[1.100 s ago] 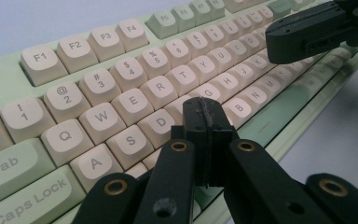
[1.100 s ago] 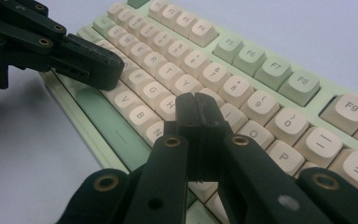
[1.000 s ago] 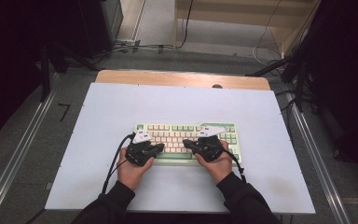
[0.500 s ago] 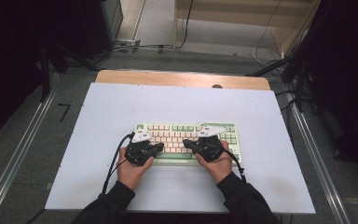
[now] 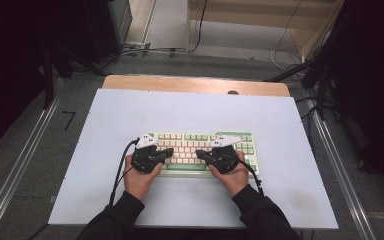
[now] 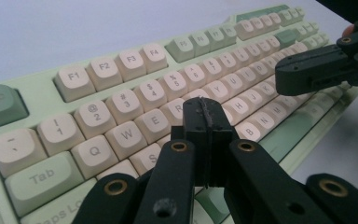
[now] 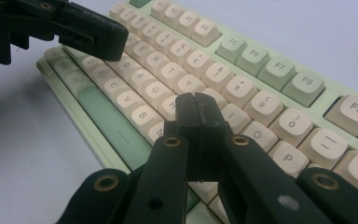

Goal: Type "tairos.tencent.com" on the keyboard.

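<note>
A pale green keyboard (image 5: 202, 150) with cream keys lies on the white table top, a little right of centre. My left gripper (image 5: 170, 152) hovers over the keyboard's left half with its jaws pressed together, tip (image 6: 208, 109) above the keys near E and R (image 6: 156, 120). My right gripper (image 5: 199, 154) hangs over the middle rows, also shut, tip (image 7: 196, 105) above the keys beside the H and J area. The two tips point toward each other with a short gap between them. Nothing is held in either one. A hand grips each gripper body from below.
The white table top (image 5: 130, 110) has a wooden strip (image 5: 195, 85) along its far edge. Metal rails (image 5: 25, 165) run down both sides. Cables lie on the floor beyond the table (image 5: 145, 50). A black cable (image 5: 120, 170) trails from the left gripper.
</note>
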Demonstrator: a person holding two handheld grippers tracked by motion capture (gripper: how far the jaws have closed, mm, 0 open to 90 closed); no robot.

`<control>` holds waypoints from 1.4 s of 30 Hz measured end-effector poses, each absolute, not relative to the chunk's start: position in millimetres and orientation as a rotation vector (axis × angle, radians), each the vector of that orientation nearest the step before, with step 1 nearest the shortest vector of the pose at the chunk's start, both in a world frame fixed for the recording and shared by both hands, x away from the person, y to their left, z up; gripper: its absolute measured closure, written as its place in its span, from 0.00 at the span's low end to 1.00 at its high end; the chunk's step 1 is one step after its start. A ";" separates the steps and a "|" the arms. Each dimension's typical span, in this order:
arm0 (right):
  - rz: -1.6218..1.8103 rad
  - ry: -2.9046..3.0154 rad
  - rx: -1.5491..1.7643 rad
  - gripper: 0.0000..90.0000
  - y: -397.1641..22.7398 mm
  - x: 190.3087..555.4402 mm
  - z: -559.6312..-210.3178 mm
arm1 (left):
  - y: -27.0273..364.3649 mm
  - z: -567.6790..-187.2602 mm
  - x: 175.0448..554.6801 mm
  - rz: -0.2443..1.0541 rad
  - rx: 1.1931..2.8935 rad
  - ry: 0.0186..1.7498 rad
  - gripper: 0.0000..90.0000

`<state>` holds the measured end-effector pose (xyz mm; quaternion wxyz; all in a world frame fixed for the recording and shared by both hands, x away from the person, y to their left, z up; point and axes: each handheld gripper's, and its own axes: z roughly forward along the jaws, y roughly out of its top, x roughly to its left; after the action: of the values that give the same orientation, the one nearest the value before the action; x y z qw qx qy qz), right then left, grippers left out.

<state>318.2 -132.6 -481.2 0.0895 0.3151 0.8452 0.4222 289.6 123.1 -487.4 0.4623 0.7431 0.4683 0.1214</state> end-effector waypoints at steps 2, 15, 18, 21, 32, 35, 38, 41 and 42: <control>1.256 2.513 0.937 0.98 -132.4 318.3 -481.4 | 124.2 -486.7 291.6 0.306 1.824 1.157 1.00; 1.257 2.515 0.936 0.98 -132.1 318.0 -481.4 | 128.3 -487.9 305.3 0.344 1.801 1.201 1.00; 1.254 2.517 0.936 0.98 -132.1 318.1 -481.6 | 127.8 -489.3 307.8 0.345 1.803 1.209 1.00; 1.255 2.516 0.935 0.98 -132.0 318.1 -481.6 | 126.7 -490.5 309.2 0.343 1.808 1.212 1.00; 1.257 2.515 0.936 0.98 -132.0 317.9 -481.5 | 123.2 -493.7 310.3 0.358 1.834 1.211 1.00; 1.257 2.514 0.938 0.98 -132.0 317.9 -481.4 | 122.5 -493.9 310.2 0.361 1.840 1.207 1.00; 1.257 2.515 0.936 0.98 -132.0 317.9 -481.4 | 122.4 -494.0 310.1 0.362 1.845 1.206 1.00; 1.255 2.516 0.933 0.98 -131.9 317.9 -481.7 | 121.0 -495.4 310.4 0.366 1.861 1.212 1.00; 1.253 2.517 0.933 0.98 -131.8 317.9 -481.7 | 120.7 -496.0 310.3 0.360 1.863 1.206 1.00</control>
<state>317.9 -131.8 -481.7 0.0893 0.3137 0.8462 0.4214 310.3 120.7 -496.0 0.4318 0.7474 0.4838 0.1444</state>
